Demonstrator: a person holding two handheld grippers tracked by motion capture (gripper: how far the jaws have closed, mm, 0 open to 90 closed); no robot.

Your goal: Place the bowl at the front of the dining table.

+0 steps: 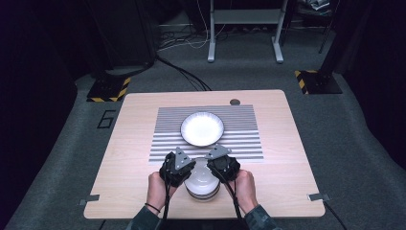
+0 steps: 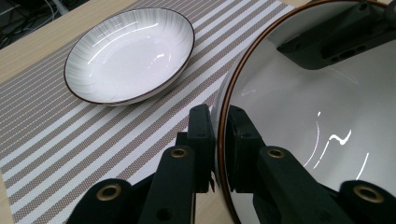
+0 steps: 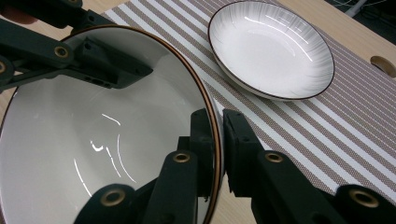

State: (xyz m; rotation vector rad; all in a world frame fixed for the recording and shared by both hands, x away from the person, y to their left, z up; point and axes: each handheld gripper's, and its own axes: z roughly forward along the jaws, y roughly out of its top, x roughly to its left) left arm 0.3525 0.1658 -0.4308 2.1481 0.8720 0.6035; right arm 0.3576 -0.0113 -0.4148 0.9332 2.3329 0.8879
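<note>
A white bowl with a brown rim (image 1: 200,178) sits near the table's front edge, apparently on top of a short stack of similar bowls. My left gripper (image 1: 188,171) is shut on its left rim, and in the left gripper view the jaws pinch that rim (image 2: 219,122) with the bowl's glossy inside (image 2: 322,121) to the right. My right gripper (image 1: 214,170) is shut on the opposite rim. In the right gripper view its jaws clamp the edge (image 3: 218,127) and the bowl (image 3: 93,140) lies to the left. A person's hands hold both grippers.
A shallow white dish with a dark rim (image 1: 202,128) rests on a striped placemat (image 1: 239,140) in the middle of the wooden table (image 1: 129,158). A round cable hole (image 1: 234,101) sits at the far edge. Cables and stand legs lie on the floor beyond.
</note>
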